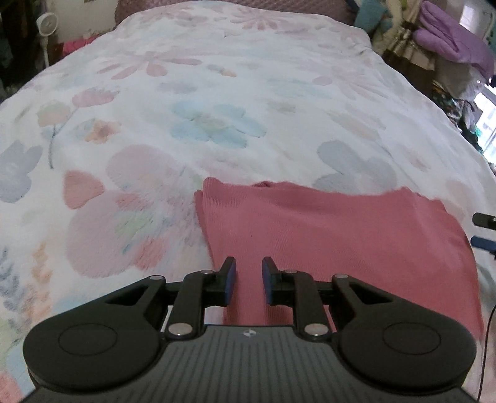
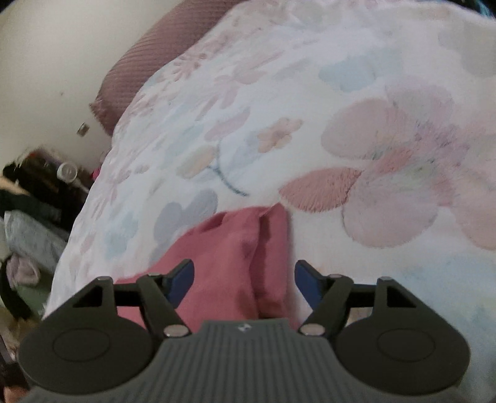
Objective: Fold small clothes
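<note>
At the near edge of the bed (image 1: 217,93), seen along the left hand-held gripper (image 1: 249,283): blue pads a small gap apart, parted, nothing pinched between them, hovering over the near part of a pink garment (image 1: 325,235). Garment lying flat on the floral bedspread, already doubled into a rough rectangle, left edge straight and layered, far edge slightly wavy. Probably laid this way so that the next fold has a smooth, squared base. At the far right of the same view, two dark finger tips of the other tool poking in beside the cloth.

Seen along the right hand-held gripper (image 2: 244,283): jaws spread wide, nothing clamped, straddling a bunched pink ridge of the garment (image 2: 235,254) below. No pad pressing on the cloth, so likely a release after laying a fold down, or a repositioning for a new grasp; impossible to say which. Heavy blur across this view.

Beyond the garment: open bedspread with pale pink and blue flowers, room enough for further folds. Farther still: a mauve pillow (image 2: 145,62) against a pale wall, a small white fan (image 1: 46,26) at left, and heaped laundry with a purple item (image 1: 449,37) at right.
</note>
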Demonstrator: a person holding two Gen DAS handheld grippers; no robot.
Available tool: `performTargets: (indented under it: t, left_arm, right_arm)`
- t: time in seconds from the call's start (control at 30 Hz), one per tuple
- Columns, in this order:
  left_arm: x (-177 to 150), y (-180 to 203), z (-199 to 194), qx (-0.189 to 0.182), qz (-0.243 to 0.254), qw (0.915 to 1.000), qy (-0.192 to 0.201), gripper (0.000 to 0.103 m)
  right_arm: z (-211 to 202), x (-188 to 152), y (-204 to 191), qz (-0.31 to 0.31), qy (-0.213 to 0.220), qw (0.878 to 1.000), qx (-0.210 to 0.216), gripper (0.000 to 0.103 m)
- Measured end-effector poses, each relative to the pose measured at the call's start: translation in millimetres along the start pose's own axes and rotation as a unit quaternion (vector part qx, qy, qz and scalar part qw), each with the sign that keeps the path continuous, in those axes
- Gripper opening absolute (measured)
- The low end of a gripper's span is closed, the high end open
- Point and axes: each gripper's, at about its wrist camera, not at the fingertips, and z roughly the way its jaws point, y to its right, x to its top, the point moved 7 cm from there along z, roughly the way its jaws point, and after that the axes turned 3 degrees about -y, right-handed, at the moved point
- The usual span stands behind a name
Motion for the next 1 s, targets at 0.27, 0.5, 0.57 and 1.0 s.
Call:
performTargets:
  t: [0.27, 0.5, 0.57, 1.0]
  left_arm:
    - [1.0, -5.8, 25.2, -0.001, -0.001, 1.0000, -0.008, 0.023]
    - [-1.2, -8.0, 28.8, -0.001, 0.004, 1.0000, -0.007, 0.023]
    - [-0.4, -8.1, 28.4, -0.001, 0.003, 1.0000, -0.007, 0.023]
    - [3.5, -15.2, 1.5, -0.014, -0.018, 0.9996, 0.017, 0.023]
  right_arm:
    - [62.2, 15.2, 33.0, 0.088, -0.029, 0.995, 0.048, 0.066]
    - [82.4, 18.8, 40.1, 0.096, -0.025, 0.993, 0.063, 0.014]
    - [80.0, 19.6, 32.5, 0.077, -0.024, 0.995, 0.065, 0.007]
    - [21.8, 21.6, -108.6, -0.055, 0.004, 0.997, 0.059, 0.005]
